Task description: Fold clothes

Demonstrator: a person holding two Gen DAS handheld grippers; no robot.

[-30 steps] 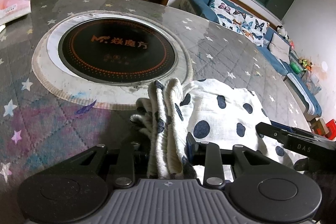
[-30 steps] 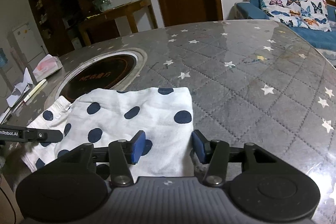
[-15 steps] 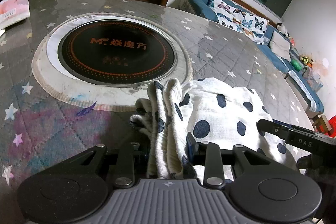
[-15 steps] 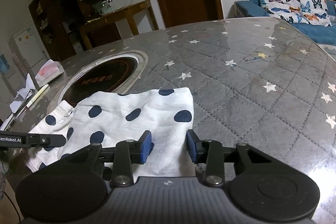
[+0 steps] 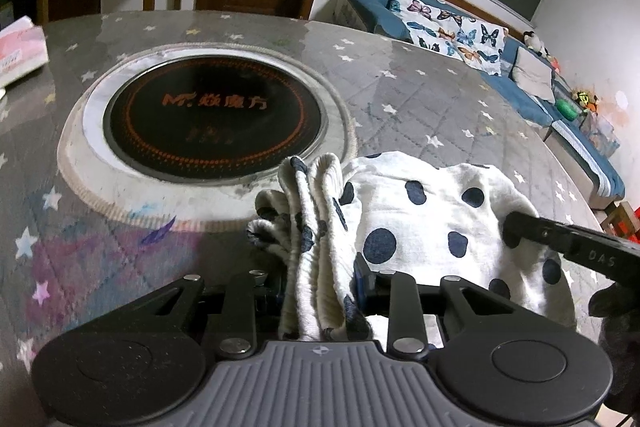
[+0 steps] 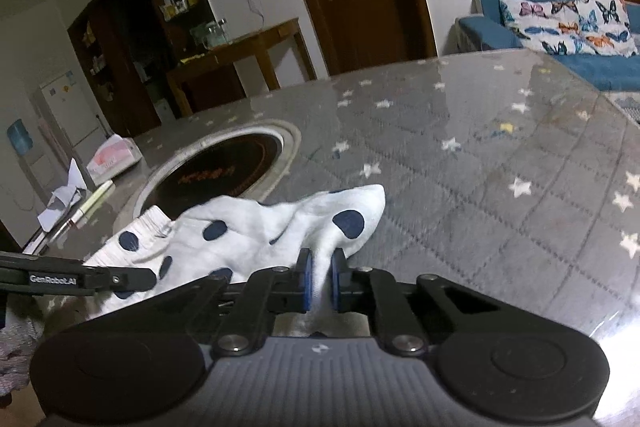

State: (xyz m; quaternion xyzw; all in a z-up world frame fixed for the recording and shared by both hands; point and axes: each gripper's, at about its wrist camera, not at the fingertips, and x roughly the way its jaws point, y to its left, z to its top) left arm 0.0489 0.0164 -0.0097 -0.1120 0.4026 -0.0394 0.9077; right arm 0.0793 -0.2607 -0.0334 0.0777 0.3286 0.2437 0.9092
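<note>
A white garment with dark blue dots lies on the grey star-patterned table, near its front edge. My left gripper has its jaws closing on the bunched ribbed waistband, which stands up between the pads. In the right wrist view, my right gripper pinches the garment's opposite hem, its jaws closing tight with a fold of cloth between the blue pads. That hem is lifted off the table. One finger of the other gripper shows at each view's edge.
A round black induction cooker is set into the table just beyond the garment. A pink tissue pack lies at the far left, with a pen and paper scraps nearby. A blue sofa stands past the table's right edge.
The right gripper's jaws have closed from wide apart onto the hem and pulled it up into a peak. The left gripper keeps its hold on the waistband and has barely moved.
</note>
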